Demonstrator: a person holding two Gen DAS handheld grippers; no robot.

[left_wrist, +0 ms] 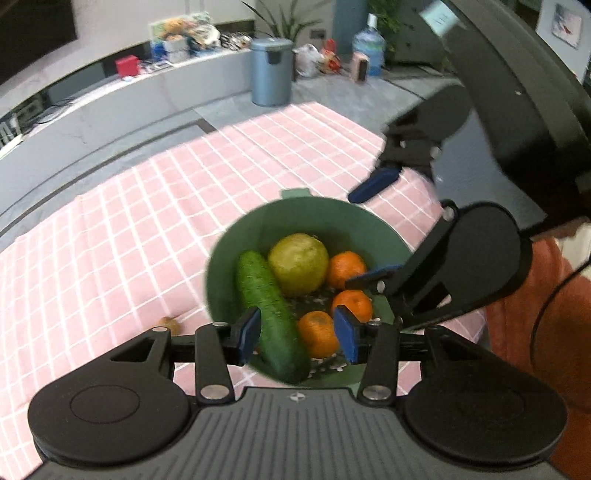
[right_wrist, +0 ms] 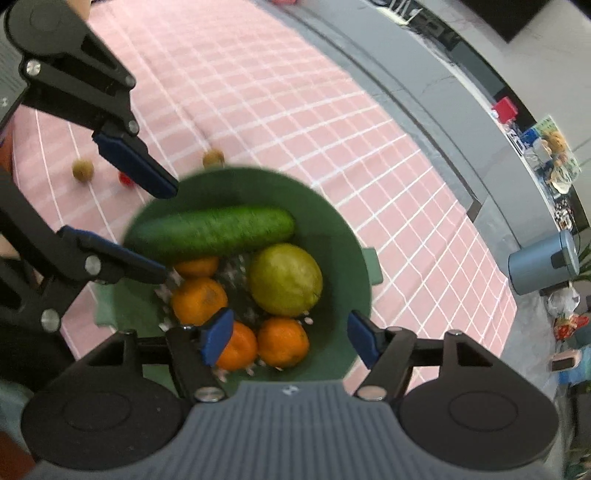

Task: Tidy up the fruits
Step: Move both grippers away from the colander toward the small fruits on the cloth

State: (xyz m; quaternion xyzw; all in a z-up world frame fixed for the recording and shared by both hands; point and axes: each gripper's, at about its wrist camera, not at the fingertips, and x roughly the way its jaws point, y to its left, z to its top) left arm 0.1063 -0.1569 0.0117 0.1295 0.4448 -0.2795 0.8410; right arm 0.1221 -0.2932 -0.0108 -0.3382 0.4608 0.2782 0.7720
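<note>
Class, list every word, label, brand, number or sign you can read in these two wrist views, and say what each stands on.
No legible words or numbers in either view.
Small white emblem on the grey ribbed claw body: a logo mark, no letters.
Colourful printed packages on the far grey ledge: print too blurred to read.
Blue water bottle on the floor: no label can be made out.
Framed picture on the wall: an image only, blurred.

Black tongs (left_wrist: 297, 334), blue pads (left_wrist: 345, 334), silver screws, ribbed grey housing.
</note>
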